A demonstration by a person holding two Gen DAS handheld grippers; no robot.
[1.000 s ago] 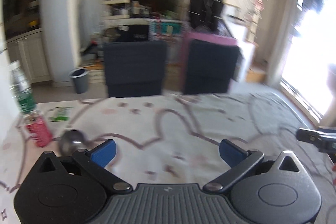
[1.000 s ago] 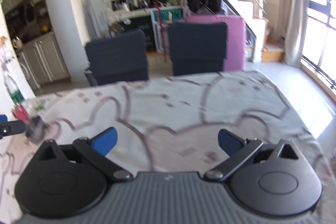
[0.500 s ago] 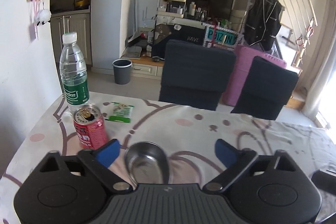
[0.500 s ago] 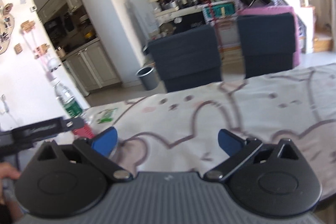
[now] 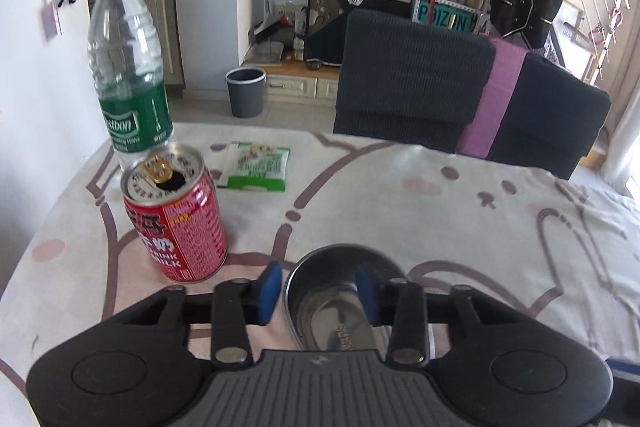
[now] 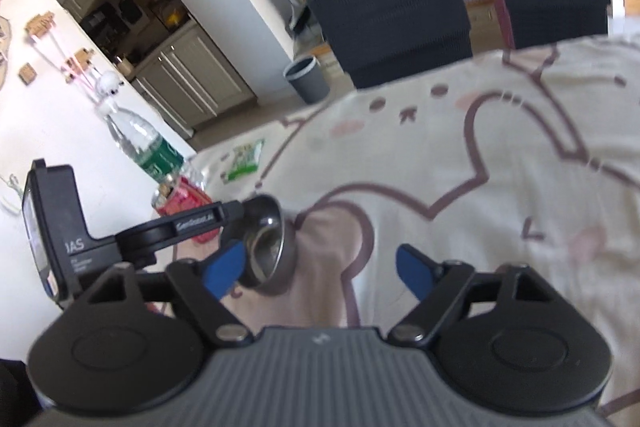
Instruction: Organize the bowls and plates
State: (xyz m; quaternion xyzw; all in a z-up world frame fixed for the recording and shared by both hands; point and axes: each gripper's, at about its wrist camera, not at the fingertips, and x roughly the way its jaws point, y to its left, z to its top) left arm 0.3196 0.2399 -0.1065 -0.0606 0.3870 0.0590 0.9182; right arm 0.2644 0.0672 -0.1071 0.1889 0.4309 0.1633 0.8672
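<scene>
A small steel bowl (image 5: 340, 291) sits on the patterned tablecloth. My left gripper (image 5: 318, 291) is half closed around it: the left blue pad (image 5: 269, 290) stands just outside the bowl's left rim, the right pad (image 5: 366, 293) is inside the bowl. I cannot tell whether the pads press the rim. In the right wrist view the bowl (image 6: 266, 241) appears at left with the left gripper's body (image 6: 120, 235) reaching to it. My right gripper (image 6: 320, 269) is open and empty, just right of the bowl above the cloth.
A red drink can (image 5: 176, 215) stands just left of the bowl, with a water bottle (image 5: 126, 67) behind it and a green snack packet (image 5: 256, 165) further back. Two dark chairs (image 5: 412, 83) stand at the table's far edge. A wall lies at left.
My left gripper has moved forward over the bowl and its fingers have narrowed from wide open to straddling the bowl's left rim. My right gripper has swung left, toward the bowl.
</scene>
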